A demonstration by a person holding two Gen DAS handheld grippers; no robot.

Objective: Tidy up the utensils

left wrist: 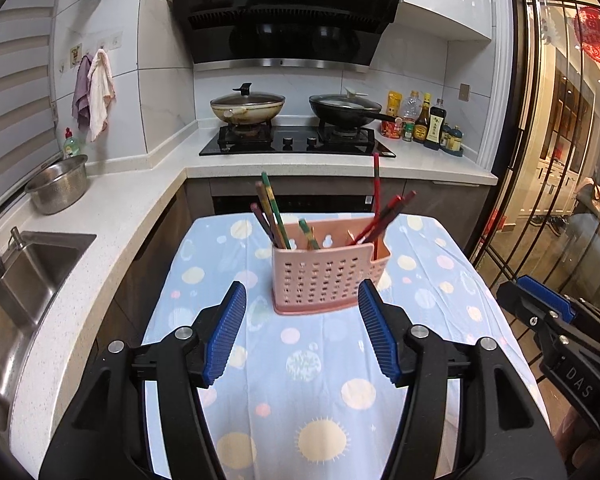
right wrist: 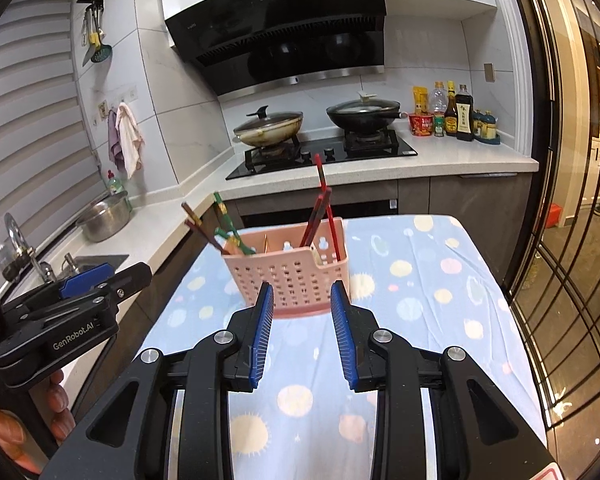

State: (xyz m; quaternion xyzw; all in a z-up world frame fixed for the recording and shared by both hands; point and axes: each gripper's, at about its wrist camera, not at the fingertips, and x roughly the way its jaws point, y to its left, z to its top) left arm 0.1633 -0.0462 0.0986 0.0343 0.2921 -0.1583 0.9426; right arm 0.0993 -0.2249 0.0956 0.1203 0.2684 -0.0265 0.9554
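Observation:
A pink perforated utensil basket stands on a table under a pale blue spotted cloth. Green and brown chopsticks lean out of its left compartment. Red chopsticks stand in its right one. My left gripper is open just short of the basket, nothing between its blue pads. My right gripper is also open and empty in front of the basket, its jaws narrower. Each gripper shows at the edge of the other's view.
A white L-shaped counter runs along the left and back with a sink, a steel bowl and a gas hob carrying two lidded pans. Sauce bottles stand at the back right. Glass doors close off the right side.

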